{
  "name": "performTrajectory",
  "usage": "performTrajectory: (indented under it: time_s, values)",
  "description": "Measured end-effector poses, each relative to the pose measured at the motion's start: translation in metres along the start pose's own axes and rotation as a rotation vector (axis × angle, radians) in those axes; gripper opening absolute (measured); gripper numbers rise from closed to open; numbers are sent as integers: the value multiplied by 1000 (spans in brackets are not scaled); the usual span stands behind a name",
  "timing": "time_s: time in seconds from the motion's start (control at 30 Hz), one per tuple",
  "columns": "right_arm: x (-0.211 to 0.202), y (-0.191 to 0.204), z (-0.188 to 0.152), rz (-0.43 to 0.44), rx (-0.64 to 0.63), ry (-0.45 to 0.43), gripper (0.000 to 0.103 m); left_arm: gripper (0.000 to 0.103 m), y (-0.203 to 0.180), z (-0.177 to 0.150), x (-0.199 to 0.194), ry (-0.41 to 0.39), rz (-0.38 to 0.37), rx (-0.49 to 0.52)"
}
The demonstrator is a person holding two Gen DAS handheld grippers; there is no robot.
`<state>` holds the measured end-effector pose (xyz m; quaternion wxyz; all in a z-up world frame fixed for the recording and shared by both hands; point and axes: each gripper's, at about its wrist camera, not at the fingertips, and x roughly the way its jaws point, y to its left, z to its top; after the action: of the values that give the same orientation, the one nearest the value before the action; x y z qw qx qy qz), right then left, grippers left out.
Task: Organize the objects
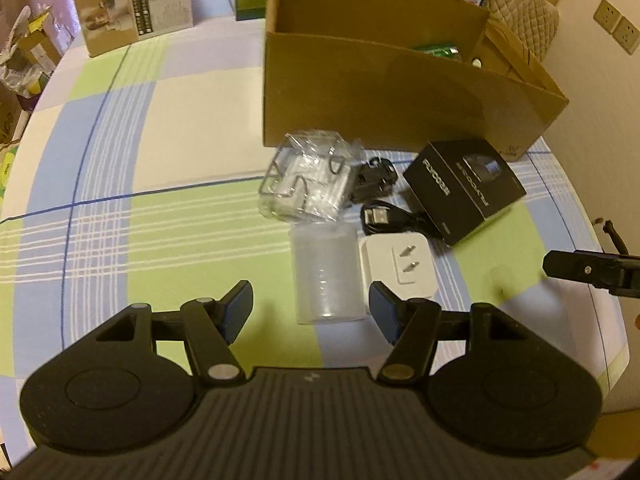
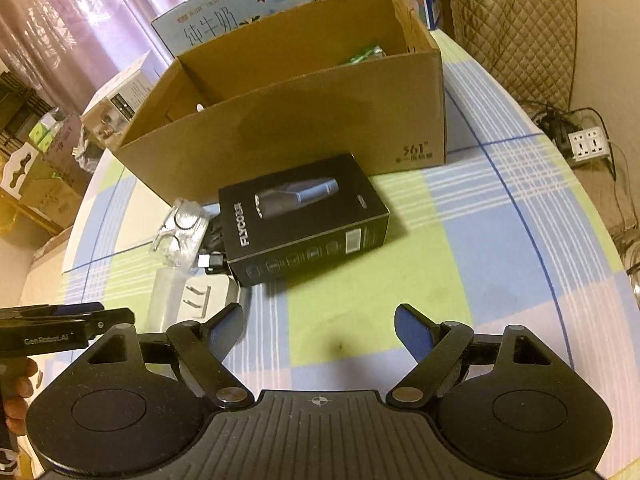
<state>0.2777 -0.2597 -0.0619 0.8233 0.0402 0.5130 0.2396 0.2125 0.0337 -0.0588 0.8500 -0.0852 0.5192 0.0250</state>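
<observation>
Loose items lie before an open cardboard box (image 1: 384,96) (image 2: 304,120) on the checked tablecloth. A frosted plastic cup (image 1: 326,276) lies on its side just ahead of my left gripper (image 1: 312,304), whose jaws stand open around its near end without touching. Beside it lie a white plug adapter (image 1: 398,266), a black cable (image 1: 384,218), a clear plastic bag with wire parts (image 1: 306,178) and a black shaver box (image 1: 464,188) (image 2: 304,220). My right gripper (image 2: 318,328) hangs open over bare cloth, short of the shaver box. Something green (image 2: 362,55) lies inside the carton.
A white product box (image 1: 134,12) and milk cartons (image 2: 224,12) stand at the table's far side. A quilted chair back (image 2: 512,20) is at the right. A power strip (image 2: 588,144) lies on the floor. Boxes are piled off the left edge.
</observation>
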Motion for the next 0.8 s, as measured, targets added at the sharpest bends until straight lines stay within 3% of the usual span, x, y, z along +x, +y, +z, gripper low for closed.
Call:
performTrajectory:
  time_s: [0.3,0.43,0.8]
  values:
    - [0,-13,-6,-22,39,15,80,55,-13,3,26,12,14,40]
    - [-1,-17,-6,-27,51,14,80,47,-12,8,42,28,23,34]
    - [1,-21,4,-29,55,5,80,46,-8,12,62,16,13,33]
